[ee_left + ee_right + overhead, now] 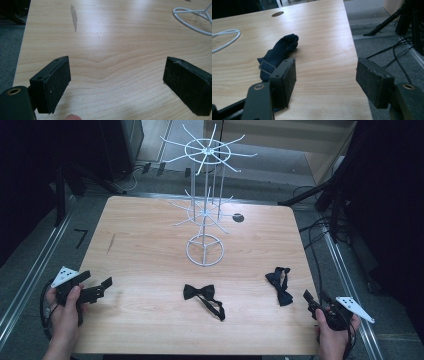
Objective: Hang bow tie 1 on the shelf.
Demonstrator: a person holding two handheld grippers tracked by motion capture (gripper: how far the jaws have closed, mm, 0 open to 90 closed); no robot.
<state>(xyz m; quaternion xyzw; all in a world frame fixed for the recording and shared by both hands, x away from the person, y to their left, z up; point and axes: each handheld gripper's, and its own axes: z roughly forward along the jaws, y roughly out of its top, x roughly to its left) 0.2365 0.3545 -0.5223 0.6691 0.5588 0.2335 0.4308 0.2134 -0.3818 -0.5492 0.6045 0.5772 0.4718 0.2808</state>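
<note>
The wooden table (150, 250) carries a tall white wire rack (205, 210) standing upright at its middle, spokes fanning out at two levels, bare and ready, it seems, for something to be hung on them. Nearer the person lie two bow ties, well apart: a black bow tie (202, 297) flat at centre front, its strap trailing to the right, and a dark blue bow tie (280, 284) toward the right edge, just ahead of the right gripper (316, 301). That one looks like the first pick; in the right gripper view it lies just beyond the left jaw, and whether it touches I cannot tell. Those jaws stand wide, nothing between them. The left gripper (102, 287) waits at the left edge, spread wide over bare wood.
</note>
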